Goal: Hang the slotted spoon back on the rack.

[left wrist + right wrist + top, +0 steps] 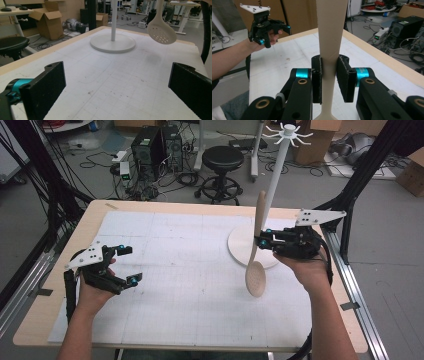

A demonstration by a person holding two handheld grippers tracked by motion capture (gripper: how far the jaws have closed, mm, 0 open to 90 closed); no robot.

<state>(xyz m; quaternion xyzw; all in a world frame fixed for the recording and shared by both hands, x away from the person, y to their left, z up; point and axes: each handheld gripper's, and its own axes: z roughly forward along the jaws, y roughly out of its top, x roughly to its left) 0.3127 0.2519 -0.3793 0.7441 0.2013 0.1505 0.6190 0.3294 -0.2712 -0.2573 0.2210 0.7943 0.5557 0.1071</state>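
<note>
The right tool (pixel 262 241) is clamped on the handle of a slotted spoon (pixel 255 270), held in the air near the counter's (pixel 55 300) far right corner, just in front of the hook stand (pixel 278 175). The left tool (pixel 122 265) hangs spread and empty near the left edge. The grip sits mid-handle, so the spoon could pivot or slip if tilted. Its long axis runs near-vertical, bowl down, handle tip up.

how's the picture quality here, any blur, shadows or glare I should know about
High view: even light, no glare, slightly soft overall. Left gripper view: the slotted spoon casts a faint shadow on the mat; the near jaws look blurry. Right gripper view: the spoon handle is close and soft, the background sharper.
</note>
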